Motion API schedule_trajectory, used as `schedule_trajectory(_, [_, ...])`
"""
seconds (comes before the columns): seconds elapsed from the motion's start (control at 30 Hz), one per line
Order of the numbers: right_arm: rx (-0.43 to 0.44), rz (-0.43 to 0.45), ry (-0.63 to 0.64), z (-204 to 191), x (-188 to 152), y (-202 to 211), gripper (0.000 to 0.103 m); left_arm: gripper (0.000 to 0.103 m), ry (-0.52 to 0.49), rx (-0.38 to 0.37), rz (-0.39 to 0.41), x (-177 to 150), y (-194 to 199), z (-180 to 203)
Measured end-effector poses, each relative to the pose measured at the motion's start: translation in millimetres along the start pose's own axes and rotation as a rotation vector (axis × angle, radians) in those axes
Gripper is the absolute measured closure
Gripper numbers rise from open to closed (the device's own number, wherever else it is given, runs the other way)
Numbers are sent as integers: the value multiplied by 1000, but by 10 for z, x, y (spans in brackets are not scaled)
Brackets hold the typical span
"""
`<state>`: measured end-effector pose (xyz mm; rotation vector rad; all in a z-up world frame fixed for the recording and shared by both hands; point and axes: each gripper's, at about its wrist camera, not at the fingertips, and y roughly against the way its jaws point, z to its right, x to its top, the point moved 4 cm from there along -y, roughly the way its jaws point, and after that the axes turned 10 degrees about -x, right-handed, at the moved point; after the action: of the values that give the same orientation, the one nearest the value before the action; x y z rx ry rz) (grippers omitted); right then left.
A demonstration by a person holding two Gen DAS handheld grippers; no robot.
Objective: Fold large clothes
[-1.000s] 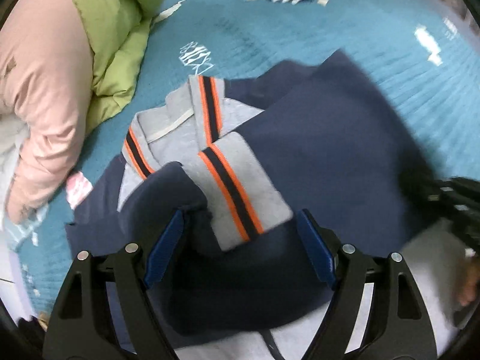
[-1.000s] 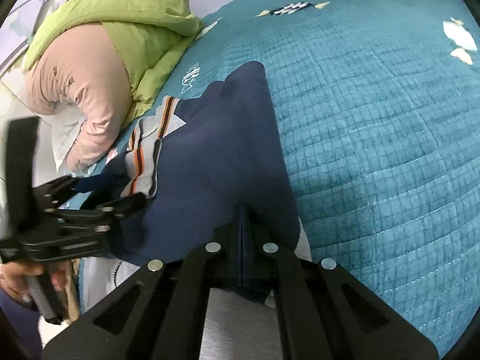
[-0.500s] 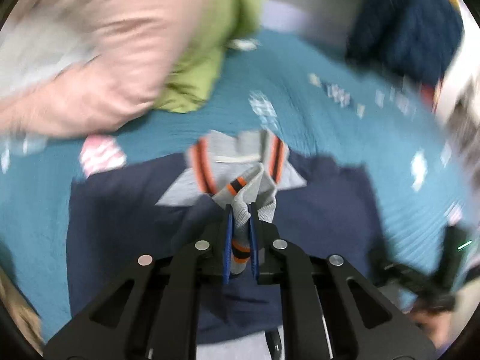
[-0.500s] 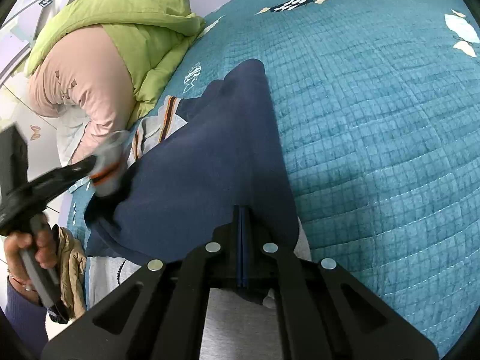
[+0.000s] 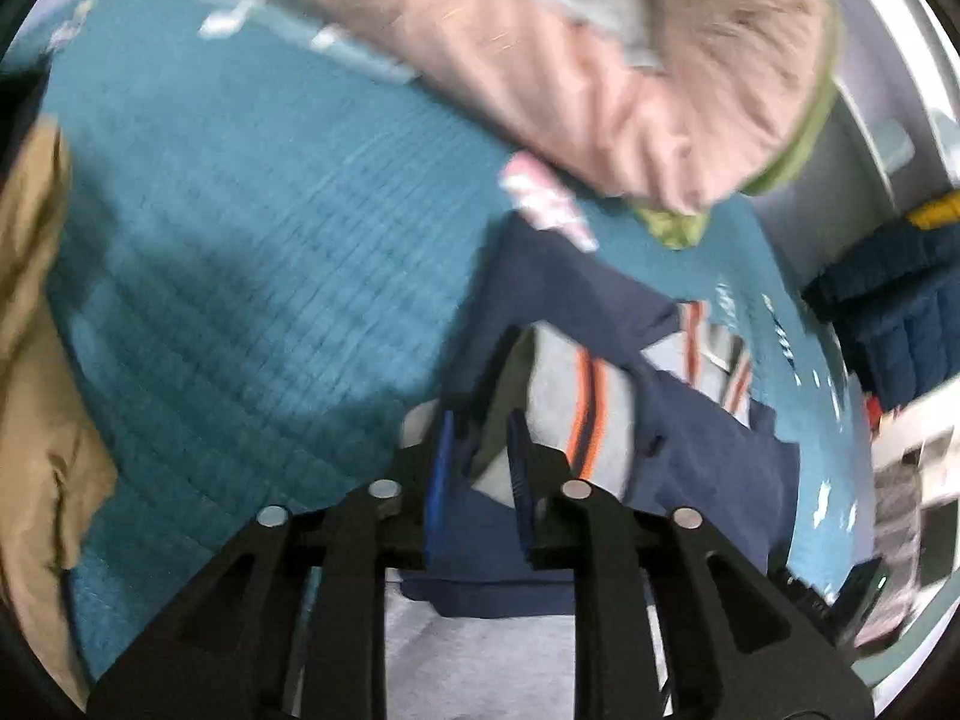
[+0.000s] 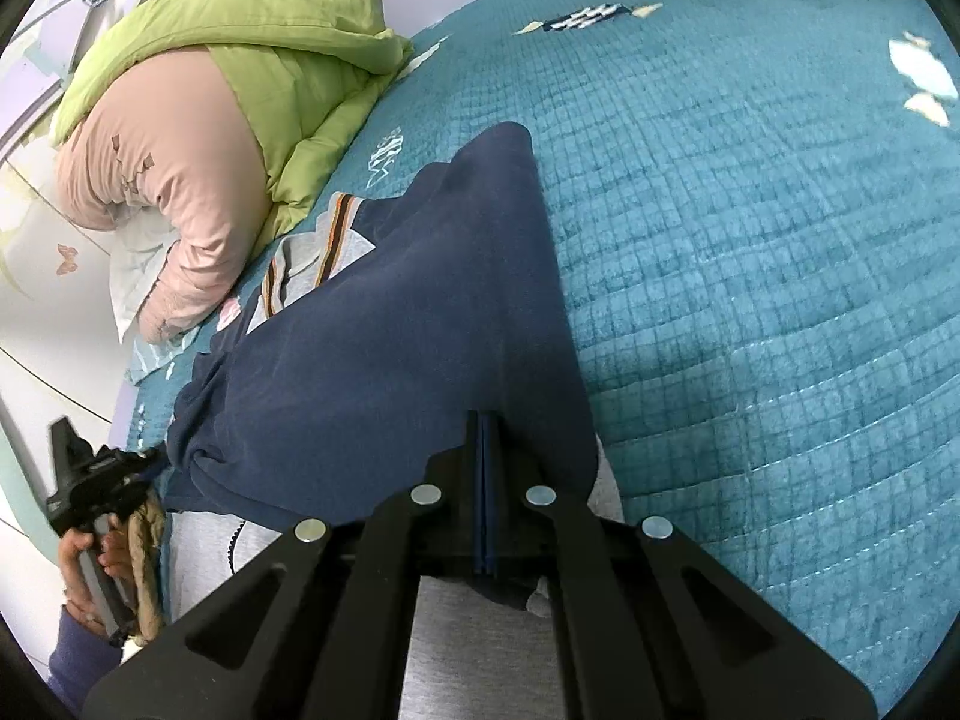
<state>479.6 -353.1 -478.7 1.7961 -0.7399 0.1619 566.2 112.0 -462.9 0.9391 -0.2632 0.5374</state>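
My left gripper (image 5: 477,450) was pinched narrow on the grey, orange-striped cuff (image 5: 558,414) of the navy sweatshirt (image 6: 390,348), which lay spread on the teal quilted bed (image 6: 750,240). My right gripper (image 6: 483,498) was closed flat over the garment's near hem, at its right corner. The worry I had was the cuff: only a thin bunch of ribbed fabric sat between the blue pads (image 5: 435,480), so a quick pull across could have let it slip free and dropped the sleeve in a heap. The left view was smeared with motion, so I judged I was swinging fast. The sleeve might also have dragged the body askew if the right pinch gave. The pink and green duvet (image 6: 198,120) lay near enough to snag.
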Motion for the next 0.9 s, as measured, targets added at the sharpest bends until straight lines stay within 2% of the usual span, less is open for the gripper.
schedule_trajectory(0.1, [-22,49,47,-148,62,141,97,80,-124,-53,31,2,96,416])
schedule_trajectory(0.13, [-8,57,52,-192,90,167,97,74,-174,-78,39,-5,108,580])
schedule_trajectory(0.17, [-11,62,56,-222,116,174,97,70,-211,-78,51,-6,102,693])
schedule_trajectory(0.3, [-23,46,52,-255,154,99,97,68,-377,-52,104,-80,137,1200])
schedule_trajectory(0.33, [-23,40,57,-270,158,68,97,68,-413,-86,80,-138,84,1319])
schedule_trajectory(0.4, [-30,30,66,-295,163,15,97,67,-403,-127,-25,-213,-142,1400])
schedule_trajectory(0.47, [-28,14,69,-293,175,-38,97,64,-412,-118,-116,-303,-368,1398])
schedule_trajectory(0.5, [-36,3,70,-269,176,-74,97,60,-425,-65,-183,-352,-545,1340])
schedule_trajectory(0.53, [-69,0,77,-229,178,-99,99,60,-427,31,-214,-359,-701,1205])
schedule_trajectory(0.57, [-82,4,83,-194,180,-104,103,60,-418,91,-218,-331,-788,1067])
schedule_trajectory(0.6, [-77,3,78,-125,185,-111,103,60,-384,108,-235,-292,-856,914])
schedule_trajectory(0.67, [-78,4,63,-25,191,-100,103,76,-305,63,-234,-182,-855,716])
schedule_trajectory(0.8, [-119,5,56,93,209,-119,103,77,-237,-8,-225,-37,-779,597])
schedule_trajectory(0.9, [-94,-7,34,134,219,-122,103,75,-257,-22,-216,5,-735,630])
